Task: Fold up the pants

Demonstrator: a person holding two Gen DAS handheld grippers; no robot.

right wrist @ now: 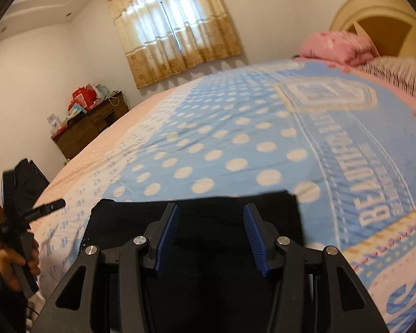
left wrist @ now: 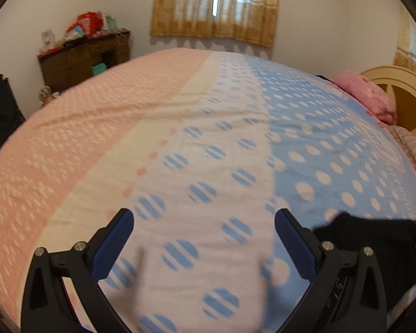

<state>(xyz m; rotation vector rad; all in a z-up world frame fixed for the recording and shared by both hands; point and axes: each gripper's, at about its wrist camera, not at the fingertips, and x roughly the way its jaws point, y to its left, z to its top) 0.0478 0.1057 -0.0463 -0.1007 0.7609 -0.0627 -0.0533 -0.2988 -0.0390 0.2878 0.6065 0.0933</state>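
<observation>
Black pants [right wrist: 208, 222] lie folded flat on the bedspread [right wrist: 235, 144] near its front edge. My right gripper [right wrist: 210, 212] is open, its blue-padded fingers above the pants with nothing between them. My left gripper [left wrist: 203, 217] is open and empty over the bedspread [left wrist: 197, 144], to the left of the pants [left wrist: 374, 247], which show at its lower right. The left gripper also shows in the right wrist view [right wrist: 27, 216], held in a hand at the far left.
A pink pillow [right wrist: 338, 44] and a cream headboard [right wrist: 374, 19] stand at the bed's right end. A dark wooden cabinet [left wrist: 83, 58] with clutter on top stands by the far wall, under a curtained window [left wrist: 216, 5].
</observation>
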